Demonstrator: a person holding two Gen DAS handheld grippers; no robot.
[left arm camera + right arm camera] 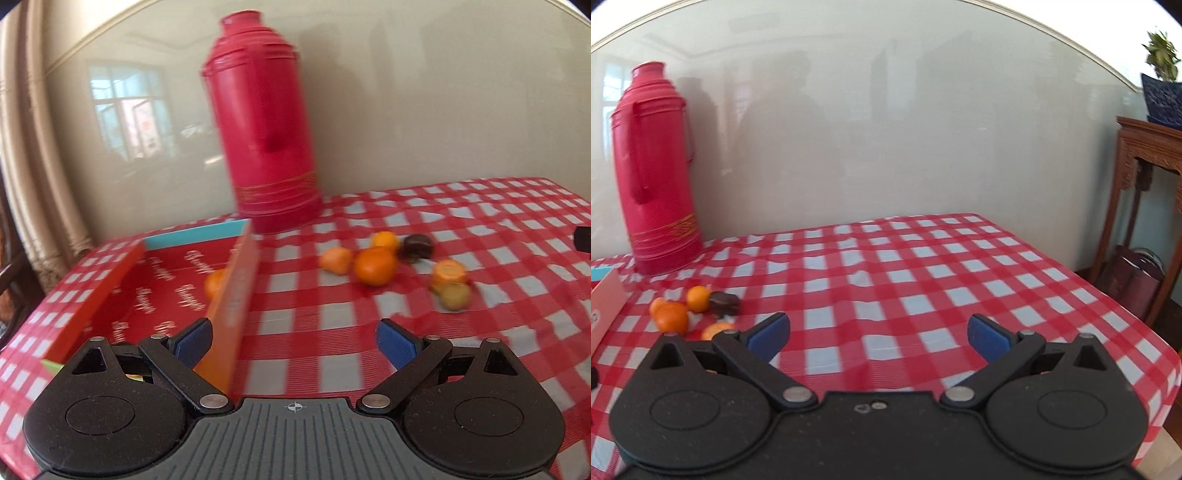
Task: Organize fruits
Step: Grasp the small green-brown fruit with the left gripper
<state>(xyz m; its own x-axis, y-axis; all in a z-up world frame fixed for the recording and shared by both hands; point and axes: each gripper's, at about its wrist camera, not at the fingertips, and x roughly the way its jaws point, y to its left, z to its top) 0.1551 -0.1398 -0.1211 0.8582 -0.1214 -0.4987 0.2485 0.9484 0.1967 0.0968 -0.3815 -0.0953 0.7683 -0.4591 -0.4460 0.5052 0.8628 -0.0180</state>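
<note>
A red open box (pixel 236 291) with orange walls lies at the table's left, one orange fruit (pixel 215 283) inside it. Several fruits lie in a cluster on the checked cloth: a large orange (pixel 375 266), a smaller orange (pixel 385 240), a peach-coloured fruit (pixel 336 260), a dark fruit (pixel 418 246) and two yellowish ones (pixel 448 273). My left gripper (pixel 293 349) is open and empty, its left finger beside the box's right wall. My right gripper (pixel 879 338) is open and empty, to the right of the cluster (pixel 670 317).
A tall red thermos (pixel 264 122) stands at the back by the wall, also in the right wrist view (pixel 653 173). The red-and-white checked tablecloth (pixel 923 266) covers the table. A wooden side table (pixel 1145 192) with a potted plant stands off the table's right edge.
</note>
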